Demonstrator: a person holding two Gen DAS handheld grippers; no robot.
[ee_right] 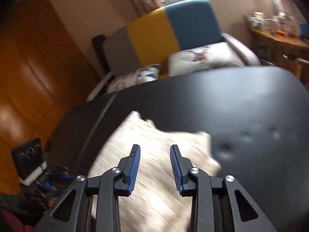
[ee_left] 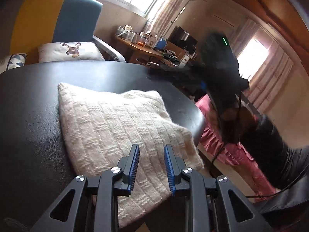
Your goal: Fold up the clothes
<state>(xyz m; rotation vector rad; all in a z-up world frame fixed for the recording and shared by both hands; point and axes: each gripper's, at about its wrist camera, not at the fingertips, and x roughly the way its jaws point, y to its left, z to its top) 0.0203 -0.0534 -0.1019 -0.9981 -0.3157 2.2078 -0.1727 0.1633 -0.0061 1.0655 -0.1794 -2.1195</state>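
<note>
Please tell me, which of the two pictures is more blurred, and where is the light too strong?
Right wrist view: heavy motion blur smears the cream knit and chair. Left wrist view: the knit is sharp, only the right tool is blurred; windows overexposed in both views.

My left gripper points ahead toward twelve o'clock, its two black fingers spread with a clear gap between the blue ribbed pads; nothing sits between them. My right gripper also points toward twelve o'clock, fingers parted about as wide, blue pads facing each other across an empty gap. In the left wrist view, my right gripper shows as a dark blurred shape at about two o'clock, raised, with my hand beneath it around three o'clock.
</note>
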